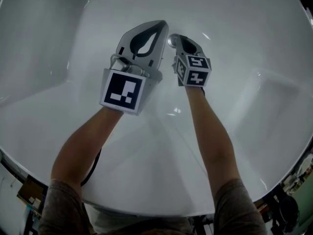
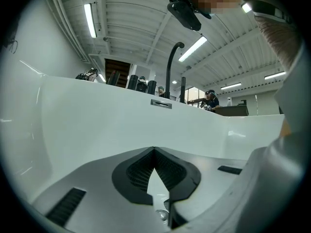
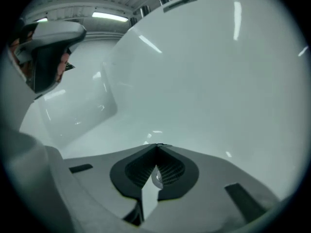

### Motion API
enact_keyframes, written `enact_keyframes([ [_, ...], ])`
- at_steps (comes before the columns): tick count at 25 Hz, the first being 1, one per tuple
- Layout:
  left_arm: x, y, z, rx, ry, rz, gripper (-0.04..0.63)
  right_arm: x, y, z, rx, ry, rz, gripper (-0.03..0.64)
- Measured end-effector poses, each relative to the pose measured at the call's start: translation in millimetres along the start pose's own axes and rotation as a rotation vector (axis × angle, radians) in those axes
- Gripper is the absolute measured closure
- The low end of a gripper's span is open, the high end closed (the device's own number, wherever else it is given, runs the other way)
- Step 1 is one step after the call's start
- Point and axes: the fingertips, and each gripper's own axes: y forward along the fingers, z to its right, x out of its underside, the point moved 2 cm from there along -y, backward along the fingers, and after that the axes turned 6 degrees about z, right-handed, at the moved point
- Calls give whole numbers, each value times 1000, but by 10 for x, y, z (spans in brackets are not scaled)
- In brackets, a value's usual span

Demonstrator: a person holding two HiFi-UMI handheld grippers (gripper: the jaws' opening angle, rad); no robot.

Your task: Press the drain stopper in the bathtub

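Observation:
Both grippers are down in the white bathtub point(image 1: 234, 58). The chrome drain stopper point(image 1: 171, 40) shows as a small shiny spot on the tub floor, partly hidden by the tip of my right gripper point(image 1: 174, 39). That gripper is shut and its tip is at the stopper; whether it touches is hidden. In the right gripper view the stopper point(image 3: 157, 179) glints through the slit behind the closed pads point(image 3: 170, 171). My left gripper point(image 1: 163, 26) is shut too, empty, just left of the stopper and beyond it. A chrome glint point(image 2: 162, 214) shows low between its jaws.
The tub's far wall carries a rectangular overflow plate point(image 2: 161, 104), and a black curved faucet point(image 2: 171, 67) rises behind the rim. A person point(image 2: 210, 100) sits at a desk in the background. The right gripper's grey body point(image 2: 282, 178) fills the left gripper view's right side.

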Motion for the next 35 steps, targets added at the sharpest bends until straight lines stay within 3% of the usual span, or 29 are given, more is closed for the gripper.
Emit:
enact_keyframes([
  [6, 135, -54, -21, 15, -13, -18, 595, 446, 263, 92, 45, 26, -139, 618],
  [13, 284, -57, 21, 26, -34, -38, 595, 786, 442, 128, 30, -4, -283, 618],
  [30, 276, -24, -3, 19, -35, -59, 595, 798, 482, 125, -15, -63, -386, 617],
  [35, 262, -43, -13, 2, -33, -70, 595, 782, 460, 101, -7, -69, -353, 618],
])
